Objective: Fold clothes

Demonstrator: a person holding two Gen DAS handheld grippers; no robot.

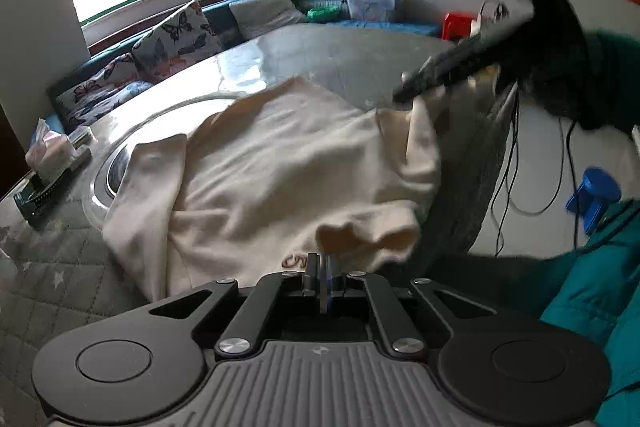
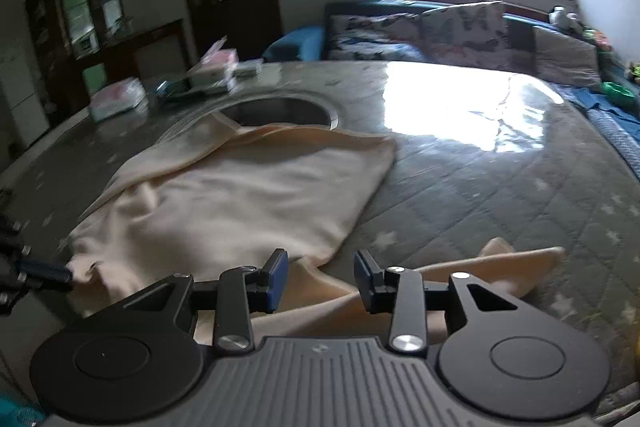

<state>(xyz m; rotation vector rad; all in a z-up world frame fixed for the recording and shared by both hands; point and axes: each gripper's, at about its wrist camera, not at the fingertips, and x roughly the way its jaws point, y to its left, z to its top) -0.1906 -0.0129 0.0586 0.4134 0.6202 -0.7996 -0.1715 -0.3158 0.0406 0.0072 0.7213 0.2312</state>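
A cream garment [image 1: 276,163] lies spread on the grey quilted table [image 1: 52,291], one sleeve folded along its left side. My left gripper [image 1: 323,267] is shut on the garment's near edge. In the right wrist view the garment [image 2: 240,195] lies flat, with a sleeve [image 2: 500,263] trailing to the right. My right gripper [image 2: 321,277] is open just above the garment's near edge, with cloth between and below its blue pads [image 2: 279,279]. The left gripper [image 2: 36,275] shows at the far left, pinching a corner. The right gripper [image 1: 460,67] shows blurred over the garment's right side.
A round recessed opening [image 2: 280,115] sits in the table behind the garment. Tissue packs and boxes [image 2: 208,71] lie at the far left of the table. A sofa with patterned cushions [image 2: 440,27] stands under the window. A teal sleeve [image 1: 592,291] is at right.
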